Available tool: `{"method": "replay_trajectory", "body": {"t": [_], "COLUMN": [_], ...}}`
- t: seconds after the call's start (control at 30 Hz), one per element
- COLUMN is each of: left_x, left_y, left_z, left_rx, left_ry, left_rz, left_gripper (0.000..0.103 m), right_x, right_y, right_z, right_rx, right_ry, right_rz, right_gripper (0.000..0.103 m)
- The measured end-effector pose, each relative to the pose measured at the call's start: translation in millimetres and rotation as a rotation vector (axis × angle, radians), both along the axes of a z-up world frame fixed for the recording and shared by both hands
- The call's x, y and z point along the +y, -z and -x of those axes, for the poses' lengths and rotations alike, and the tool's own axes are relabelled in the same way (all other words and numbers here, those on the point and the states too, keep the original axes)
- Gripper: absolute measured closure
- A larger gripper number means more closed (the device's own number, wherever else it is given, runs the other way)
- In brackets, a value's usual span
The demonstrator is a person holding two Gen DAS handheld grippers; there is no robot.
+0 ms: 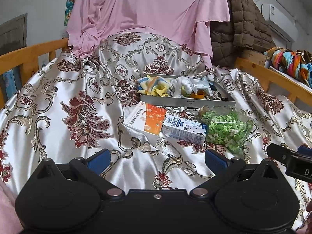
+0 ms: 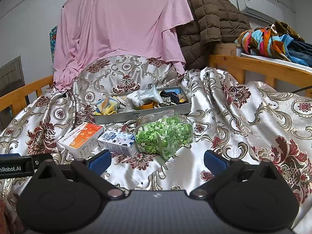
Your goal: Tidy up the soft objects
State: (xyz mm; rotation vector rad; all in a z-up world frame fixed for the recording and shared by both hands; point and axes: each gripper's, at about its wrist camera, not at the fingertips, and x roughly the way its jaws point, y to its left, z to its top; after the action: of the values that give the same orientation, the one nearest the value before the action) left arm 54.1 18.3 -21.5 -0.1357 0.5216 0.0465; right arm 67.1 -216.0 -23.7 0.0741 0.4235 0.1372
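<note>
Satin bedspread [image 1: 58, 107], silver with dark red floral motifs, covers the bed between two wooden rails [image 1: 29, 54]. Left claw [image 1: 157, 160] hovers low over the cloth with its blue pads wide apart and nothing between them. Right claw [image 2: 157, 160] hovers likewise, pads spread and empty; in the left wrist view its black body enters at the right edge.

Metal tray [image 1: 183, 102] lies on the bedspread ahead of both claws, in front of a satin-covered pillow [image 1: 146, 56]. Soft objects fill the tray: a yellow-and-blue cloth [image 1: 154, 85] at its left end, white stuffing [image 1: 182, 85] in the middle with a clear bag [image 1: 200, 82] beside it, an orange piece [image 1: 198, 94] near the front wall, and dark items [image 2: 171, 96] at the right end.

Three things rest on the cloth just in front of the tray, side by side: an orange-and-white box [image 1: 146, 120] at left, a blue-and-white milk carton [image 1: 184, 129] touching it, and a clear jar [image 1: 226, 128] of green paper stars lying on its side at right.

Pink sheet [image 1: 146, 13] hangs behind the pillow; a brown quilted jacket [image 1: 237, 29] hangs to its right. Multicoloured fabric [image 2: 263, 39] sits on the shelf beyond the right rail.
</note>
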Motion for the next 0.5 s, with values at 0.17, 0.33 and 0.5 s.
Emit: {"method": "replay_trajectory", "body": {"t": [0.17,0.33,0.5], "left_x": [-2.6,-3.2,-2.6], "left_y": [-0.1,-1.1,-1.0], "left_z": [0.2,0.2,0.5], "left_rx": [-0.004,-0.008,-0.011], "left_ry": [0.001,-0.003,-0.006], "left_rz": [-0.012,-0.016,-0.022], "left_gripper": [0.001,0.001,0.001], "right_x": [-0.3,-0.9,-0.9], "right_y": [-0.2,-0.1,-0.1], "right_z": [0.0,-0.2,0.0], "right_rx": [0.0,-0.001,-0.001], "right_ry": [0.001,0.0,0.001], "right_rz": [0.0,0.0,0.0], "right_gripper": [0.0,0.0,0.0]}}
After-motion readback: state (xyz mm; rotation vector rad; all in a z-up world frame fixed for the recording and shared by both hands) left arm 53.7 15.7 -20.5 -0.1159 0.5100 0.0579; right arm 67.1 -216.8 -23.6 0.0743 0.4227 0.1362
